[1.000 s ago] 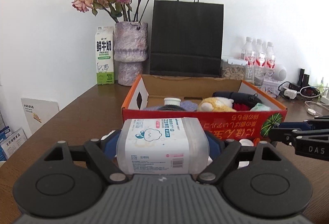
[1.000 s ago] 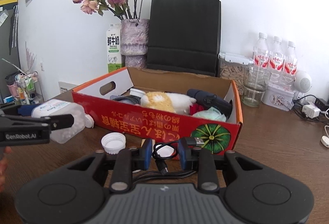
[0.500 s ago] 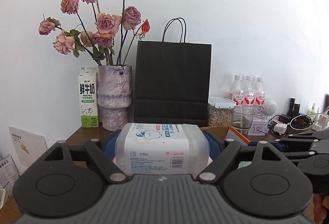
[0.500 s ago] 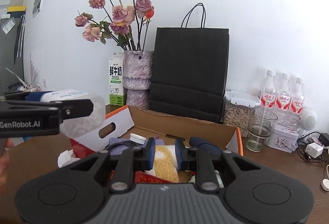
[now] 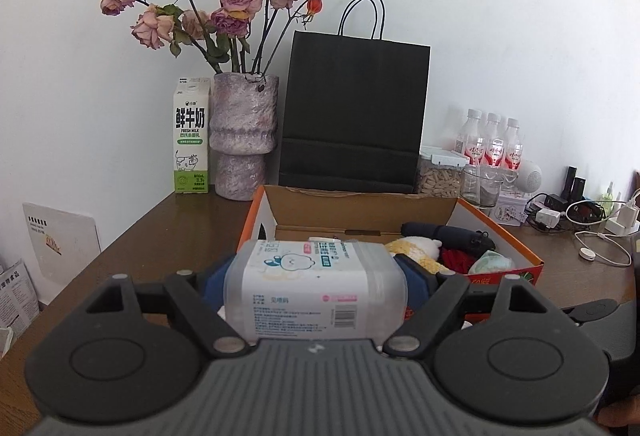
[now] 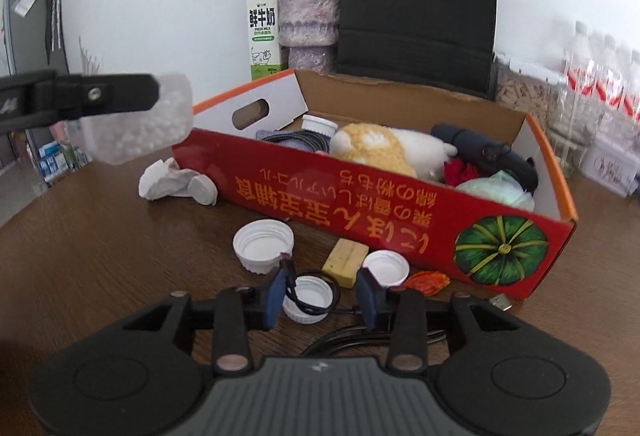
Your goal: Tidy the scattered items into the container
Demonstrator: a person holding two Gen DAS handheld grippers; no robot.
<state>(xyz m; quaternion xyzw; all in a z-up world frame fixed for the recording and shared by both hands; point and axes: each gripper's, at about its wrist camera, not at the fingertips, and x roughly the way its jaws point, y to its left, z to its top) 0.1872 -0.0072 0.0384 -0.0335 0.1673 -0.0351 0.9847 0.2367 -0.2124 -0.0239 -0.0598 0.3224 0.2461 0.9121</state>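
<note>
Clamped between the fingers of the left gripper (image 5: 316,276), a clear plastic jar (image 5: 316,294) is held above the red cardboard box (image 6: 384,204), while the right gripper (image 6: 322,292) is spread around a white cap (image 6: 308,294).

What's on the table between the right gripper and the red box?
In the right wrist view, between the right gripper and the red box lie three white caps, a yellow block and an orange scrap.

Three white caps (image 6: 263,245), three water bottles (image 5: 493,140), perhaps one crumpled tissue (image 6: 176,182).
</note>
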